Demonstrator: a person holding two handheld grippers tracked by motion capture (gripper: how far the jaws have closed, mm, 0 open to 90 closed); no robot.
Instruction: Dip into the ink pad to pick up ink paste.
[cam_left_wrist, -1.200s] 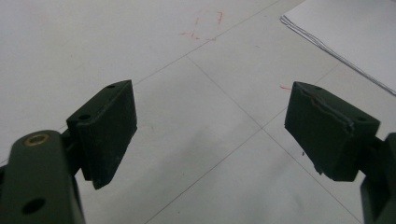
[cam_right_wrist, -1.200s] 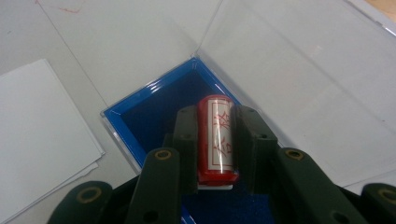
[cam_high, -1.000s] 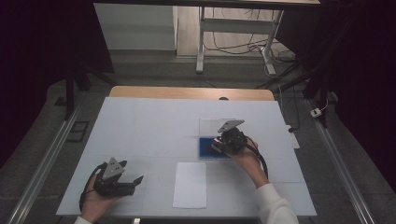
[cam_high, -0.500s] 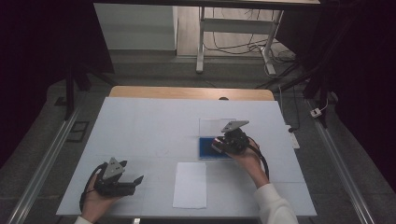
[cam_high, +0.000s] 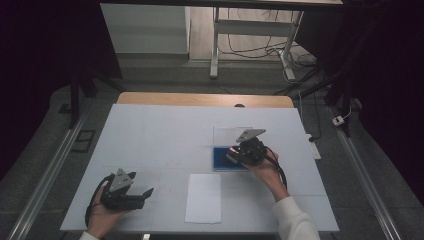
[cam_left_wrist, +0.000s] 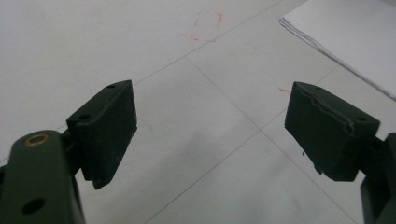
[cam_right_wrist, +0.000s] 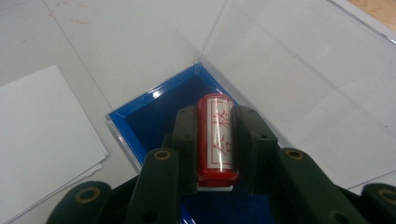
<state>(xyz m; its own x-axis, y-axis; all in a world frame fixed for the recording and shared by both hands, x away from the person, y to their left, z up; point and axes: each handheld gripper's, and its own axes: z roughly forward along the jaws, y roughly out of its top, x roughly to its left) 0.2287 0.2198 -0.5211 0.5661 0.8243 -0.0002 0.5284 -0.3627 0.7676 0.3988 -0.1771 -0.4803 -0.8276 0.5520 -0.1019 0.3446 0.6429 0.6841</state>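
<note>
While the right gripper (cam_right_wrist: 215, 140), clamped on the red stamp (cam_right_wrist: 215, 137), inks it over the blue ink pad (cam_right_wrist: 154, 112), the left gripper (cam_left_wrist: 210, 135) idles wide open and empty; likely next: carry it to the paper (cam_high: 204, 197) beside the pad.

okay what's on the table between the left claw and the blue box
A white sheet of paper lies between the left claw and the blue box, seen in the high view; the rest is bare table.

Each tool is matte black, built of 2 blocky jaws on hinged arms with brass-ringed pivot holes. The left tool (cam_high: 145, 192) carries a grey 3-cornered plate on top, at 12 o'clock of its body; the right tool (cam_high: 231, 156) has the same plate. Black cables loop from both. A white sleeve (cam_high: 295, 220) covers the right forearm.
</note>
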